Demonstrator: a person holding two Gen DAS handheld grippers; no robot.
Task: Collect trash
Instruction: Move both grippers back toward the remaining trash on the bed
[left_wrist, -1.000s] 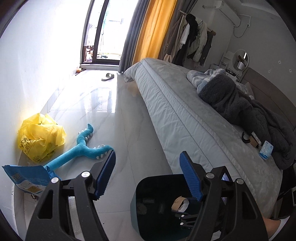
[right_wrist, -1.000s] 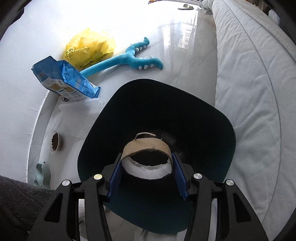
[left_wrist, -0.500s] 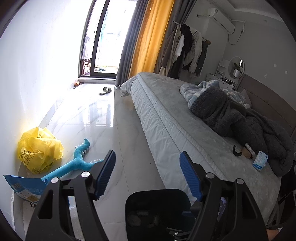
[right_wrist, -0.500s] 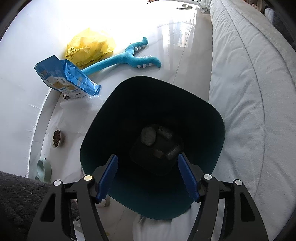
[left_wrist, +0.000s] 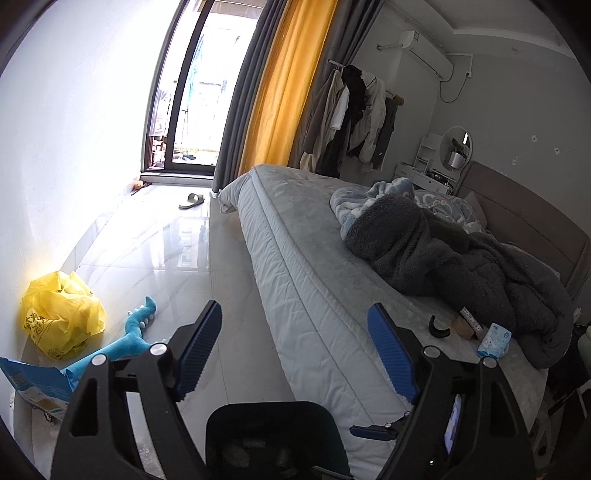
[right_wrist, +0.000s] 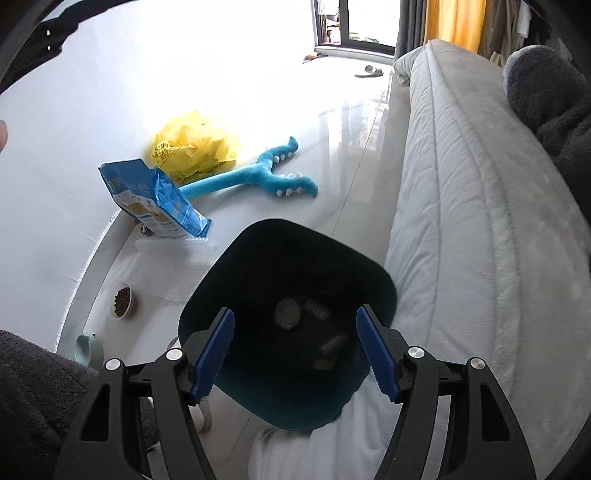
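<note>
A dark teal waste bin (right_wrist: 236, 273) stands on the floor against the bed. Several crumpled scraps (right_wrist: 287, 314) lie at its bottom. My right gripper (right_wrist: 295, 312) hangs above the bin's mouth; its jaws are opening and nothing is between them. My left gripper (left_wrist: 293, 310) points along the bed edge above the bin (left_wrist: 266, 408); its jaws are opening too, and nothing is between them. Near the bed's corner lie a blue-and-white tissue pack (left_wrist: 495, 339), a black curved piece (left_wrist: 438, 328) and a small tan item (left_wrist: 463, 326).
By the wall lie a crumpled yellow plastic bag (right_wrist: 195, 147), a blue plush toy (right_wrist: 258, 177) and a blue food bag (right_wrist: 159, 199). A bowl of kibble (right_wrist: 122, 301) sits nearby. A grey blanket (left_wrist: 443, 258) is heaped on the bed (left_wrist: 314, 266). A slipper (left_wrist: 192, 200) lies near the window.
The right gripper let go of a cardboard ring over the bin, opened wider and rose. The left gripper rose, tilted up toward the bed, and spread its jaws.
</note>
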